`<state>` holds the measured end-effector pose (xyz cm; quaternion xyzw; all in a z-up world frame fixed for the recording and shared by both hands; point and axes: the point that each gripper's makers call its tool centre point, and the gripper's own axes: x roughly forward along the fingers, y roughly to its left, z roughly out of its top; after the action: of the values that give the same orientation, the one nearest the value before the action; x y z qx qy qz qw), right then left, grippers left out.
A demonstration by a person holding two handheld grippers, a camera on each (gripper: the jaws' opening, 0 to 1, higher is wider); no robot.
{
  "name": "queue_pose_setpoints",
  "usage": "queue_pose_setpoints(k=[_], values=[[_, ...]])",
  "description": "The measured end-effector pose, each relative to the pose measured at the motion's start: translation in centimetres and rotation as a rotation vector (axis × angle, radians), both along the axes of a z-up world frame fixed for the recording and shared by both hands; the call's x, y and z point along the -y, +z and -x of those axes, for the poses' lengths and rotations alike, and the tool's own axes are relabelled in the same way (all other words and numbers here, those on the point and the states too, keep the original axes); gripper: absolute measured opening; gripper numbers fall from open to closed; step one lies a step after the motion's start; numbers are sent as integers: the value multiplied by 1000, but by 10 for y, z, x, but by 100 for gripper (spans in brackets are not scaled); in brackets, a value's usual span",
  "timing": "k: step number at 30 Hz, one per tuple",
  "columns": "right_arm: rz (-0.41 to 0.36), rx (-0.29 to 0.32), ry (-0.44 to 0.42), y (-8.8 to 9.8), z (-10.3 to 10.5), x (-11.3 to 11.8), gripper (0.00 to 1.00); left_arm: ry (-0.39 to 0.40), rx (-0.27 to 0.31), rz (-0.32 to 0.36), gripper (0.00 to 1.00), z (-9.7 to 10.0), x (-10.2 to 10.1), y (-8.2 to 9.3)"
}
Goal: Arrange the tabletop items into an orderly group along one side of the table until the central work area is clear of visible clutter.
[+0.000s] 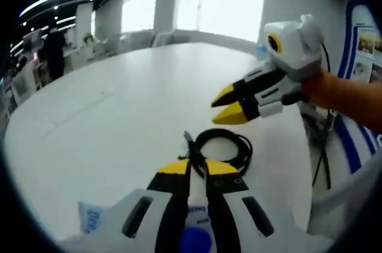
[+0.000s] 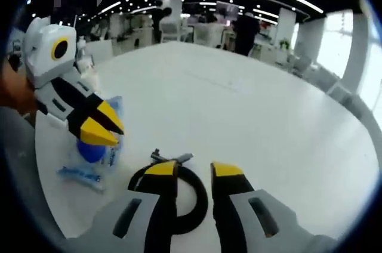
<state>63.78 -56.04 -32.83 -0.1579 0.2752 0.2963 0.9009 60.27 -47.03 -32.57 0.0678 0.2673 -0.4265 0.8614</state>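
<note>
The coiled black cable (image 1: 224, 145) lies on the white table (image 1: 119, 110) close to its near edge, plug ends at one side of the coil. We judge it light, limp and springy: one strand lifted will let the loops sag, so we would pinch across the bundled turns. Beside it rests a clear packet with a blue cap (image 2: 92, 151), soft and probably slippery. Left gripper (image 1: 197, 168): jaws nearly together just short of the coil, nothing held. Right gripper (image 2: 194, 169): jaws apart, straddling the coil, empty.
</note>
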Motion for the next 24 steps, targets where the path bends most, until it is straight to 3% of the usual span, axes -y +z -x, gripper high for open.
queue_pose_setpoints(k=[6,16,24], values=[[-10,4,-1,6,10,-2,29,4,10,26,15,7,-15,8],[-39,9,35,18,36,-12,44,2,26,110,37,21,-39,22],[-143,-6,22,30,54,-26,57,-5,9,157,55,34,-54,27]])
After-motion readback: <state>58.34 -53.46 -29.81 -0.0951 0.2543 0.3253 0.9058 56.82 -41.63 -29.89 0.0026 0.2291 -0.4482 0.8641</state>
